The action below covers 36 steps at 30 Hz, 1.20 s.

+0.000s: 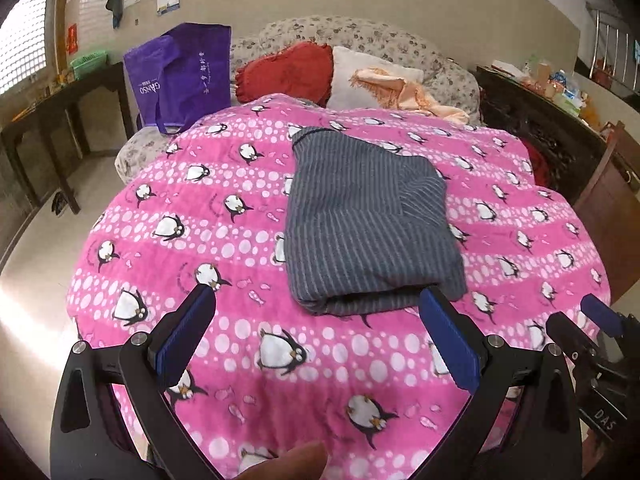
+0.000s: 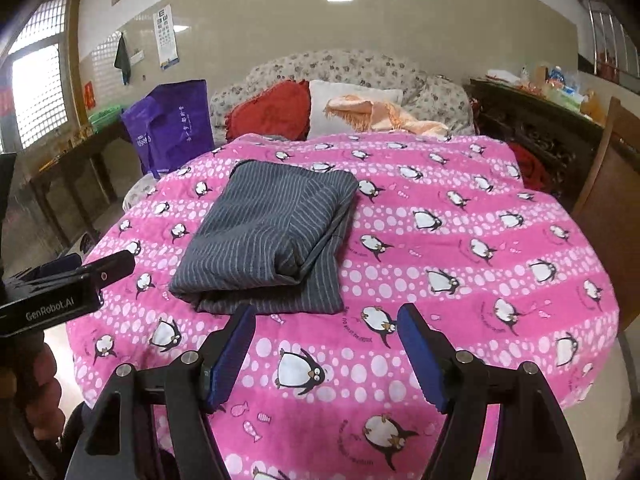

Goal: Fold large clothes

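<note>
A grey striped garment (image 1: 366, 224) lies folded into a compact bundle on the pink penguin-print blanket (image 1: 240, 352). In the right wrist view the same garment (image 2: 268, 240) sits left of centre on the blanket (image 2: 460, 280). My left gripper (image 1: 320, 300) hovers short of the bundle's near edge, jaws wide apart, nothing between the blue pads. My right gripper (image 2: 326, 316) also stands open and empty, just short of the garment's near right corner. The right gripper (image 1: 596, 312) shows at the right edge of the left wrist view; the left gripper's body (image 2: 60, 288) shows at the left edge of the right wrist view.
Behind the blanket stands a floral sofa (image 1: 360, 36) with a red cushion (image 1: 288, 70), a white pillow (image 1: 372, 72) and a peach shawl (image 1: 408, 92). A purple tote bag (image 1: 180, 76) is at the left. Dark tables (image 1: 60, 108) flank both sides; a wooden chair (image 2: 608, 208) stands right.
</note>
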{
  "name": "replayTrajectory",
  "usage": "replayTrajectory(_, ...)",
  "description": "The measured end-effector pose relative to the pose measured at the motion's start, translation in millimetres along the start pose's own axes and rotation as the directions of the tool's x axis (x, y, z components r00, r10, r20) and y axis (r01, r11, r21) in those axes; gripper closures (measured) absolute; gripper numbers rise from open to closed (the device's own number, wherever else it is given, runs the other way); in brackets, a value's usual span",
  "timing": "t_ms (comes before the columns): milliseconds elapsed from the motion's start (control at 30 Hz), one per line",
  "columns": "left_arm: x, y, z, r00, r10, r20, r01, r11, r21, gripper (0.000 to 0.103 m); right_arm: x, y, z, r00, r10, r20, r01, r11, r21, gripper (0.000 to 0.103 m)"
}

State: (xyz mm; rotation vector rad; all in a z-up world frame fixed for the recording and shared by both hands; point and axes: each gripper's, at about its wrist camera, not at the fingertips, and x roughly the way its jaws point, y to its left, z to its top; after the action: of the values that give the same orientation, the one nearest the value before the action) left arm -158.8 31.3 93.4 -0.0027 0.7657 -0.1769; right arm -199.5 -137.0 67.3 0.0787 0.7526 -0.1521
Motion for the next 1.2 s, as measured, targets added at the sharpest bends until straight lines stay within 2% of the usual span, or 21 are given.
replayTrajectory(300,-12,-13,3,0.999,-0.002,0.034,0.002,1.0,0.022,0.001,-12,-9,9,1.0,-0.015,0.016,0.015,1.0,0.02,0.032)
replayTrajectory(467,-11,-10,2,1.0,-0.013,0.027,0.013,1.0,0.015,0.001,-20,-3,12,0.999,-0.015,0.039,0.015,1.0,0.001,0.032)
replayTrajectory(1000,-7,-7,-1,1.0,-0.018,0.01,0.018,1.0,0.003,0.001,-15,1,11,0.999,-0.011,0.03,0.012,1.0,-0.008,0.031)
replayTrajectory(1100,2,-8,-8,1.0,-0.007,-0.015,0.007,1.0,0.0,0.001,-4,-2,5,1.0,-0.006,0.002,0.006,1.0,0.013,0.03)
replayTrajectory(1200,21,-3,-18,0.996,0.005,-0.085,-0.005,1.0,-0.008,0.001,15,-9,-6,0.999,0.002,-0.043,0.0,0.998,0.058,0.03)
